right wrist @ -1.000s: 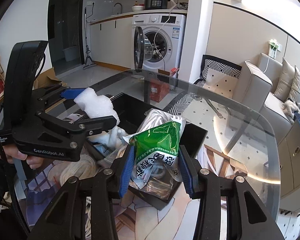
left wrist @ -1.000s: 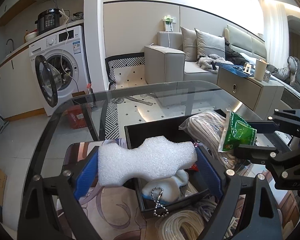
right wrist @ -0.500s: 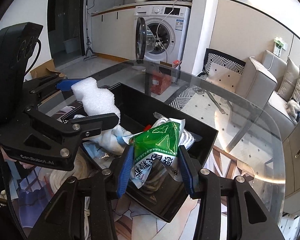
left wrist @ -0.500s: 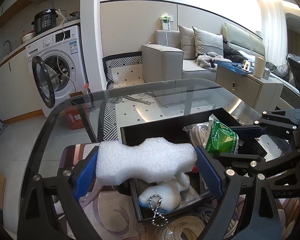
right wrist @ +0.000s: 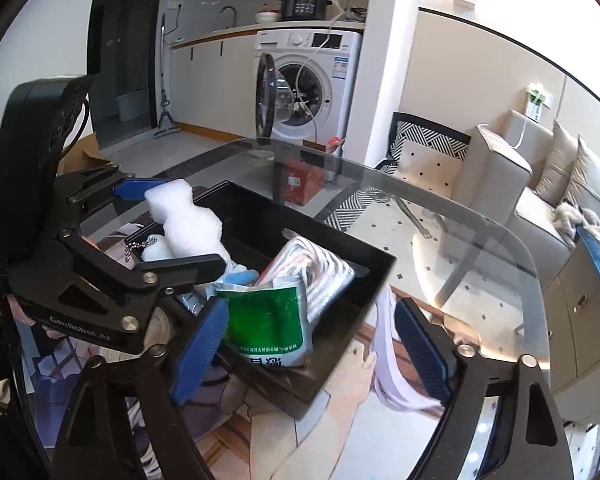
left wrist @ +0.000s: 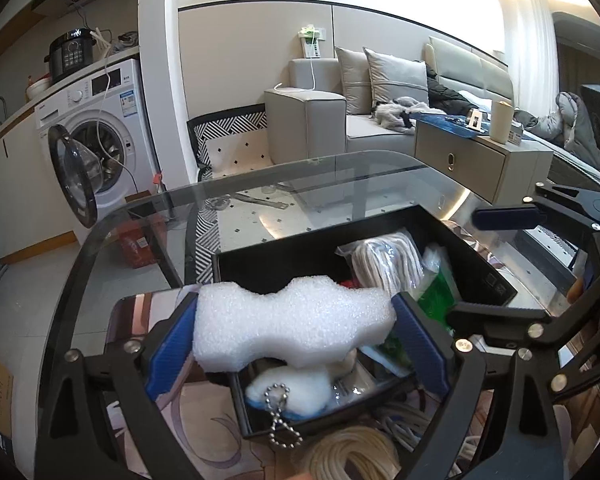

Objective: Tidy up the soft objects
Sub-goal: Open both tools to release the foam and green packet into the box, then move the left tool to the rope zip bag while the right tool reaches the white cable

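My left gripper (left wrist: 296, 336) is shut on a white foam piece (left wrist: 292, 326) and holds it over the near left corner of a black tray (left wrist: 276, 264). The foam also shows in the right wrist view (right wrist: 188, 220). My right gripper (right wrist: 312, 344) is open and empty above the tray's near edge (right wrist: 380, 276). A green and white packet (right wrist: 268, 324) lies in the tray, leaning on a bagged white rope bundle (right wrist: 320, 272). A white plush with a ball chain (left wrist: 288, 392) lies in the tray under the foam.
The tray stands on a printed mat (right wrist: 300, 440) on a glass table (right wrist: 480, 232). A coil of cream rope (left wrist: 352, 456) lies on the mat in front of the tray. A washing machine (right wrist: 312, 84) and a sofa (left wrist: 340, 120) stand beyond the table.
My right gripper has opened and let go of the green packet, which now lies in the tray. My left gripper still holds the foam over the tray.
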`<state>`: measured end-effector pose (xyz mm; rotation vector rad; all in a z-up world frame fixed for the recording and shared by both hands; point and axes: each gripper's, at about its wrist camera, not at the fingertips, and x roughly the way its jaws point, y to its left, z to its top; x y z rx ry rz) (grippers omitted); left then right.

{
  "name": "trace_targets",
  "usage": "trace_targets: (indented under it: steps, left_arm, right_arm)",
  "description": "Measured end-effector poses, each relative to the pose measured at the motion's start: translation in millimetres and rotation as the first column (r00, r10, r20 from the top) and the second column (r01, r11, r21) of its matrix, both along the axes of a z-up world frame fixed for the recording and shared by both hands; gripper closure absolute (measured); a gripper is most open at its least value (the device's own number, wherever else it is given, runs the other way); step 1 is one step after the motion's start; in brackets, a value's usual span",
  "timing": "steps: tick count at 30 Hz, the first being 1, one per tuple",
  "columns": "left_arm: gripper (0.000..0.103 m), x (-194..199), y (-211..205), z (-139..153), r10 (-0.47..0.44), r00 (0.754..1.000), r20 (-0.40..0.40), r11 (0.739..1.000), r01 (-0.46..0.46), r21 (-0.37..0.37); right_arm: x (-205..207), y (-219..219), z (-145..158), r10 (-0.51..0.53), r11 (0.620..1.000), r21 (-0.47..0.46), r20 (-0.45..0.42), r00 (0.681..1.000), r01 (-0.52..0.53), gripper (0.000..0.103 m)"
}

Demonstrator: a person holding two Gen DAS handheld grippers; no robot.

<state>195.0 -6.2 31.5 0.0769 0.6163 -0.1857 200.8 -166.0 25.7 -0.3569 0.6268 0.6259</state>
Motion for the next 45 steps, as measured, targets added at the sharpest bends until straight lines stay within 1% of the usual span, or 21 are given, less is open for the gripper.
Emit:
trace_targets:
  steps: [1, 2, 5, 6, 11, 16, 26, 33, 37, 45]
  left_arm:
    - [0.002, -1, 0, 1, 0.001, 1.0, -0.001, 1.0, -0.001, -0.006]
    - [0.0, -3, 1, 1, 0.004, 1.0, -0.002, 1.0, -0.004, -0.014]
    - [0.0, -8, 3, 4, 0.005, 1.0, -0.003, 1.0, -0.005, -0.031]
    - [0.0, -11, 3, 5, 0.005, 1.0, -0.001, 0.999, -0.005, -0.032]
    - [0.0, -25, 4, 10, 0.015, 1.0, 0.011, 1.0, -0.015, -0.022]
    - [0.0, -40, 12, 12, 0.048, 0.999, 0.007, 0.998, -0.047, -0.028]
    - [0.0, -64, 25, -3, 0.121, 0.992, -0.04, 0.992, -0.123, -0.039]
    - [0.0, -77, 28, -18, 0.152, 0.986, -0.069, 0.987, -0.156, -0.042]
    - [0.0, -79, 29, -26, 0.171, 0.981, -0.093, 0.984, -0.175, -0.039]
    - [0.0, -82, 31, -35, 0.186, 0.975, -0.119, 0.981, -0.191, -0.035]
  right_arm:
    - [-2, -3, 0, -0.005, 1.0, 0.005, 0.001, 1.0, 0.005, 0.007]
    - [-5, -5, 1, -0.009, 1.0, 0.008, 0.004, 1.0, 0.009, 0.005]
    - [-14, -15, 1, -0.025, 0.999, 0.034, -0.001, 1.0, 0.025, 0.003]
    - [-16, -19, 1, -0.031, 0.999, 0.044, -0.006, 0.999, 0.031, 0.001]
    - [-29, -30, -3, -0.048, 0.995, 0.082, -0.048, 0.998, 0.052, 0.001]
    - [-38, -31, -9, -0.048, 0.994, 0.09, -0.089, 0.995, 0.056, 0.001]
    - [-57, -21, -20, -0.015, 0.993, 0.112, -0.148, 0.989, 0.031, 0.001]
    - [-59, -9, -30, 0.02, 0.994, 0.113, -0.204, 0.979, 0.003, 0.001]
    - [-60, 3, -40, 0.04, 0.995, 0.096, -0.231, 0.972, -0.018, 0.001]
    - [-58, 17, -58, 0.01, 0.999, 0.038, -0.29, 0.957, 0.001, 0.001]
